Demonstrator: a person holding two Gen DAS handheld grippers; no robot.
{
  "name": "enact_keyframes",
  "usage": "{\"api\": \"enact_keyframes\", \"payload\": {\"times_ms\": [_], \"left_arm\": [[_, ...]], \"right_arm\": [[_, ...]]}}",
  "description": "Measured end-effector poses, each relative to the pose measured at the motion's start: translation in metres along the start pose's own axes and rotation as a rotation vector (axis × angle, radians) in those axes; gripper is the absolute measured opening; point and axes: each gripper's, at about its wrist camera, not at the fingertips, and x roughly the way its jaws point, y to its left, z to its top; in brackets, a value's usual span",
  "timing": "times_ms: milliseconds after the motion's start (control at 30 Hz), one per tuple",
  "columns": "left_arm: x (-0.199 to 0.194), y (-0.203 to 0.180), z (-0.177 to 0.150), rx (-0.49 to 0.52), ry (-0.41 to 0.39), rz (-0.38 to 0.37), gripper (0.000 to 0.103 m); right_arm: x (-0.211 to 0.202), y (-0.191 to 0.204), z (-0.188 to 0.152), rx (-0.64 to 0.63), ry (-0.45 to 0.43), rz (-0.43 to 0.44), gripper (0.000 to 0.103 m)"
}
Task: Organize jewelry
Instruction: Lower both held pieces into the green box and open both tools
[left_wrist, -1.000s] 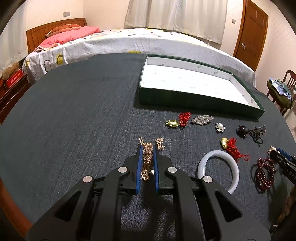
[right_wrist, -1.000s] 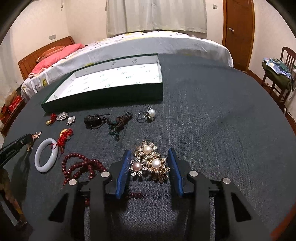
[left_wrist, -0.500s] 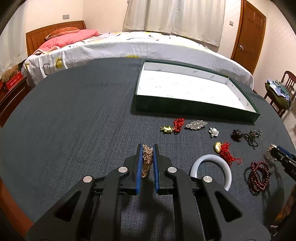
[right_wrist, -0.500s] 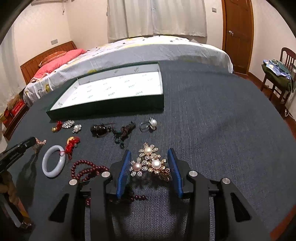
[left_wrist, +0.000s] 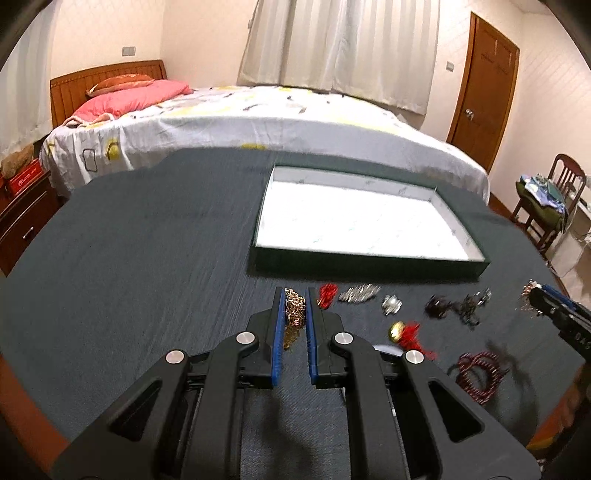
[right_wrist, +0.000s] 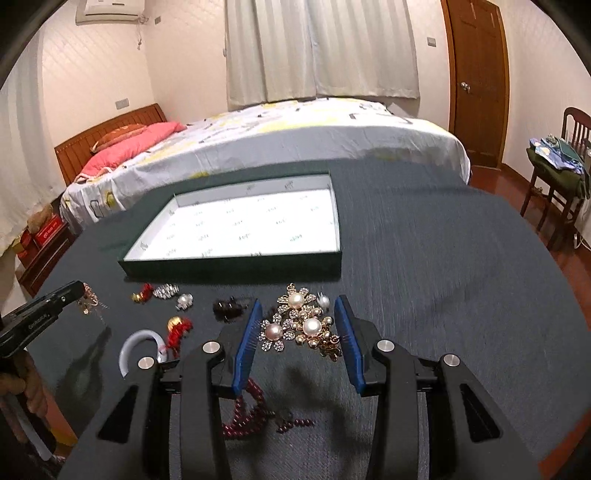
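gripping one gold chain (left_wrist: 294, 308) in my nearly closed left gripper (left_wrist: 294, 295); my right gripper (right_wrist: 299, 317), half open, clasps one pearl brooch (right_wrist: 301, 325). box (right_wrist: 236, 267) lining print unreadable.

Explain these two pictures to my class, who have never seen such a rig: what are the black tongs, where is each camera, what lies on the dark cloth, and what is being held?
There is no robot here. A person holds a two-finger gripper in each hand, and a wide-angle camera on each gripper looks forward along its fingers. One picture comes from the left gripper, the other from the right gripper.

The left gripper is shut on a gold chain. The right gripper is shut on a pearl brooch with three large pearls.

On the dark table cloth stands an empty green tray with a white lining. In front of it lie small pieces: a silver brooch, red tassel charms, a white bangle and dark red beads. Behind the table is a bed.
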Motion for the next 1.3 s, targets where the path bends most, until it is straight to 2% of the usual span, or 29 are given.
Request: {"api": "enact_keyframes", "payload": {"times_ms": [300,567,733,833,1067,1300], "left_arm": [[-0.013,-0.018,0.051,0.022,-0.098,-0.055,0.011],[0.006,-0.045,0.100,0.056,-0.171,-0.107,0.011],[0.033,-0.066,0.121,0.069,-0.188,-0.148,0.011],[0.061,-0.078,0.122,0.082,-0.147,-0.157,0.011],[0.140,-0.093,0.102,0.113,0.011,-0.141,0.011],[0.177,-0.085,0.086,0.119,0.116,-0.123,0.011]], "right_arm": [[-0.003,0.009,0.039,-0.017,-0.091,0.027,0.041],[0.010,0.014,0.082,-0.036,-0.174,0.033,0.041],[0.035,0.018,0.102,-0.031,-0.196,0.038,0.041],[0.062,0.018,0.104,-0.023,-0.159,0.049,0.041],[0.127,0.015,0.088,-0.018,-0.027,0.040,0.041],[0.160,0.009,0.075,-0.019,0.073,0.021,0.041]]}}
